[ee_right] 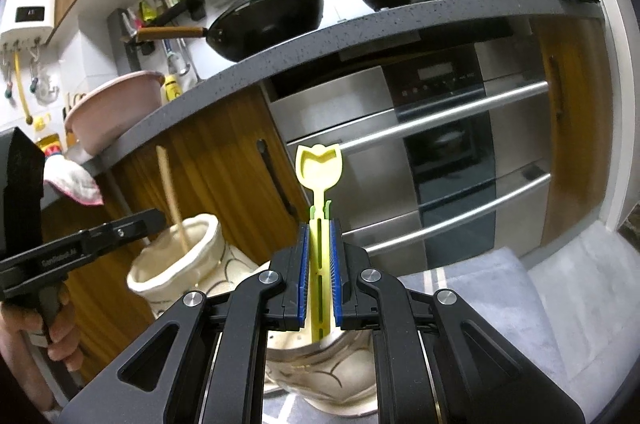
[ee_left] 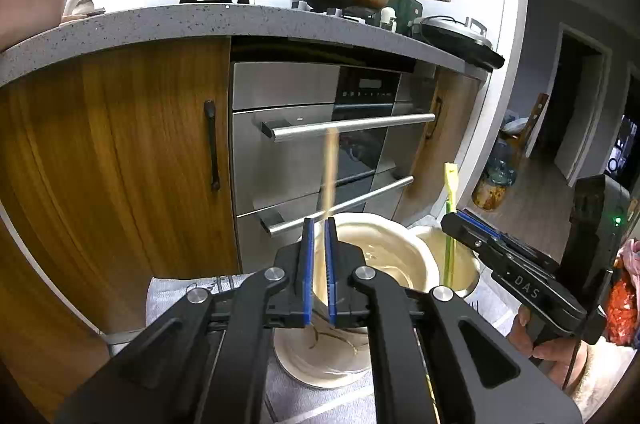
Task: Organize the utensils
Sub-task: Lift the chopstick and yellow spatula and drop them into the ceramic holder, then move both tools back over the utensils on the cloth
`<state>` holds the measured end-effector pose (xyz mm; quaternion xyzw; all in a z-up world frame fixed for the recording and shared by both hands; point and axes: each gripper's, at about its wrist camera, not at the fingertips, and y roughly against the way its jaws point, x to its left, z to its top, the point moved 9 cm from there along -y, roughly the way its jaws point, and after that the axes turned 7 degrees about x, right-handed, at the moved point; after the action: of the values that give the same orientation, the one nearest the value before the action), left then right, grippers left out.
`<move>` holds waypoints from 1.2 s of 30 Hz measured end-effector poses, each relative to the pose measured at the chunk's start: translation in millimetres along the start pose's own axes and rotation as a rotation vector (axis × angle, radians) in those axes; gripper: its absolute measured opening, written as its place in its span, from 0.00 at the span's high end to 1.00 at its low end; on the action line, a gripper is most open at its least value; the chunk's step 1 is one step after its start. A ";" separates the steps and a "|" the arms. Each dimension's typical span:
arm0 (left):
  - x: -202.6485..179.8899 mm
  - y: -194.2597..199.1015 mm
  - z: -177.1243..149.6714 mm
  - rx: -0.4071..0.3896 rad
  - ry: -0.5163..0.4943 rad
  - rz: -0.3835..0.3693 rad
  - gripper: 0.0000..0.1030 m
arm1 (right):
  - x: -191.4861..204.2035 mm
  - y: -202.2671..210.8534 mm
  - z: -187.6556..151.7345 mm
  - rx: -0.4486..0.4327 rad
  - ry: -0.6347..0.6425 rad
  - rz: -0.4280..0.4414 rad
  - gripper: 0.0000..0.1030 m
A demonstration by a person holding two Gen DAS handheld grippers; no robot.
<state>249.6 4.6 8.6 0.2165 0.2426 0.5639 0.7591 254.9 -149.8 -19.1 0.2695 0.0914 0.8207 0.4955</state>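
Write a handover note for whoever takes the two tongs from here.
Left tongs: shut on the wooden chopsticks, upright, lower end inside the left cream holder.
Right tongs: shut on the yellow-green utensil, upright, lower end inside the right cream holder.
Both holders stand side by side on a grey cloth below the counter.
Done: each utensil brought into its holder.
Left: open each pair of tongs, let the utensils settle, then withdraw. Whether more utensils wait cannot be seen.
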 end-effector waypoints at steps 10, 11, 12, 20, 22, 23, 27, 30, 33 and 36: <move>1.1 24.4 0.8 -0.057 0.009 0.033 0.37 | -6.8 27.4 3.3 -0.043 -0.014 -0.034 0.36; 0.6 28.0 -0.1 -0.063 0.006 0.034 0.31 | -7.3 30.5 4.3 -0.047 -0.013 -0.038 0.29; 0.8 31.7 -0.8 -0.071 0.005 0.041 0.26 | -7.8 35.7 4.9 -0.053 -0.011 -0.044 0.25; -4.0 63.5 -5.3 -0.150 -0.041 0.109 0.05 | -7.4 73.2 10.5 -0.093 0.043 -0.133 0.05; -5.7 70.1 -7.1 -0.159 -0.049 0.115 0.05 | -6.8 84.4 11.9 -0.105 0.066 -0.173 0.05; -6.2 72.5 -7.9 -0.163 -0.050 0.115 0.05 | -6.6 88.1 12.3 -0.106 0.074 -0.188 0.05; -8.5 82.6 -12.9 -0.172 -0.049 0.113 0.05 | -5.0 104.1 13.0 -0.087 0.107 -0.234 0.05; -10.8 87.8 -16.8 -0.175 -0.059 0.112 0.05 | -5.8 113.6 10.4 -0.077 0.117 -0.260 0.05; -13.1 92.1 -23.4 -0.172 -0.061 0.104 0.05 | -7.6 123.0 3.2 -0.060 0.141 -0.280 0.05; -15.9 92.1 -34.2 -0.155 -0.065 0.092 0.05 | -9.5 130.5 -5.3 -0.051 0.165 -0.296 0.05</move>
<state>155.5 16.1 39.1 0.1864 0.1634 0.6080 0.7543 155.8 -221.6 27.6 0.1722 0.1495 0.7602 0.6083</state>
